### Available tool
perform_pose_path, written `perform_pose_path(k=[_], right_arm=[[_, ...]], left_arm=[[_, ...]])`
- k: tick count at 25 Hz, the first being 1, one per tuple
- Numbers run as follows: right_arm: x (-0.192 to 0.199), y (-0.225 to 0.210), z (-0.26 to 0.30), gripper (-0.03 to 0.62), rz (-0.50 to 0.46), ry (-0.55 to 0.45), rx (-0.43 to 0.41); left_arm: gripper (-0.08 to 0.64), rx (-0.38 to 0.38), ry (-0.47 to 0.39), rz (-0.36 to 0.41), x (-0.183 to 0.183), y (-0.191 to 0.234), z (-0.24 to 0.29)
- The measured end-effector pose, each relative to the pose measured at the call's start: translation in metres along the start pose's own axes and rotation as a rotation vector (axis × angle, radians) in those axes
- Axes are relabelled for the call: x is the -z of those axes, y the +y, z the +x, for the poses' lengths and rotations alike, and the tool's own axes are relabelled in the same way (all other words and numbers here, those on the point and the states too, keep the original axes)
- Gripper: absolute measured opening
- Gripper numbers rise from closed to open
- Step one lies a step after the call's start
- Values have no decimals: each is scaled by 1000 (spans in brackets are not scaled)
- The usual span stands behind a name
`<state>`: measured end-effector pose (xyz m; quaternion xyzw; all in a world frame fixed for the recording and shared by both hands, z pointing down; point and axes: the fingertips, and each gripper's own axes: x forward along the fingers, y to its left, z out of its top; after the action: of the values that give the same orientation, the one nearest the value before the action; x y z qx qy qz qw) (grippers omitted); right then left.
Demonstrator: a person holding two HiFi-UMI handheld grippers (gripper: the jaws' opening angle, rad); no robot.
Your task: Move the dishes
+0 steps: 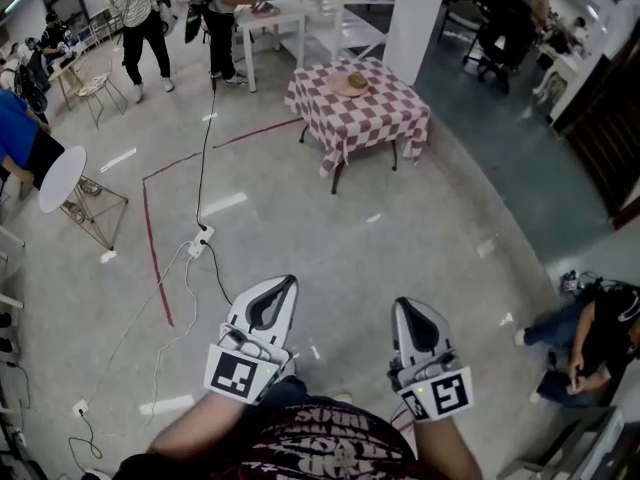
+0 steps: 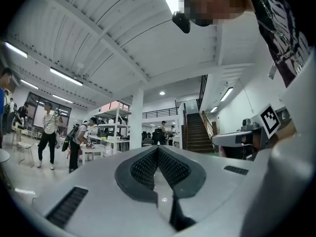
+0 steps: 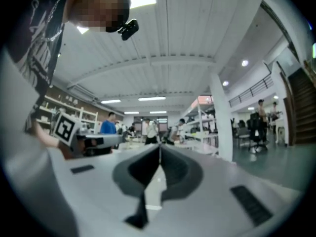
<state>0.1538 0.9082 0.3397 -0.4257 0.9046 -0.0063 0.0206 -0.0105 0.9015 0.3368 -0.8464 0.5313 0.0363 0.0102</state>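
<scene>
A small table with a red-and-white checked cloth (image 1: 372, 118) stands far ahead on the floor. On it lies a tan dish (image 1: 350, 83); I cannot make out its details. Both grippers are held close to my body, level and far short of that table. My left gripper (image 1: 288, 284) has its jaws together with nothing between them, and its own view shows the dark pads (image 2: 144, 168) meeting at the tip (image 2: 158, 147). My right gripper (image 1: 404, 304) is likewise shut and empty, its tip (image 3: 159, 147) pointing into the hall.
A power strip (image 1: 200, 241) with cables lies on the floor ahead left, beside a red tape line (image 1: 150, 238). A round white stool (image 1: 60, 178) stands at left. A white pillar (image 1: 420, 8), a white table (image 1: 275, 18) and standing people are at the back. A person (image 1: 590, 338) sits at right.
</scene>
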Motion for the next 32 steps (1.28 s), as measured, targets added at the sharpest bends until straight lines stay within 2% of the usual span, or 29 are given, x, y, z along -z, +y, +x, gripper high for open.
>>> perform_pose_path(k=[5, 11, 18, 25, 29, 32], right_arm=[[-9, 14, 43, 34, -45, 6, 27], [-14, 28, 83, 34, -64, 16, 68], [-11, 49, 108, 34, -61, 59, 54], [-7, 67, 129, 34, -45, 71, -22], [-9, 67, 137, 34, -50, 31, -45], [-5, 56, 142, 34, -21, 20, -24]], left_arm=[[31, 53, -37, -28, -6, 33, 19], [31, 93, -39, -73, -4, 74, 24], [31, 66, -42, -105, 2, 111, 17], [31, 15, -51, -154, 8, 124, 4], [31, -10, -47, -133, 4, 130, 2], [31, -39, -34, -103, 1, 138, 4]])
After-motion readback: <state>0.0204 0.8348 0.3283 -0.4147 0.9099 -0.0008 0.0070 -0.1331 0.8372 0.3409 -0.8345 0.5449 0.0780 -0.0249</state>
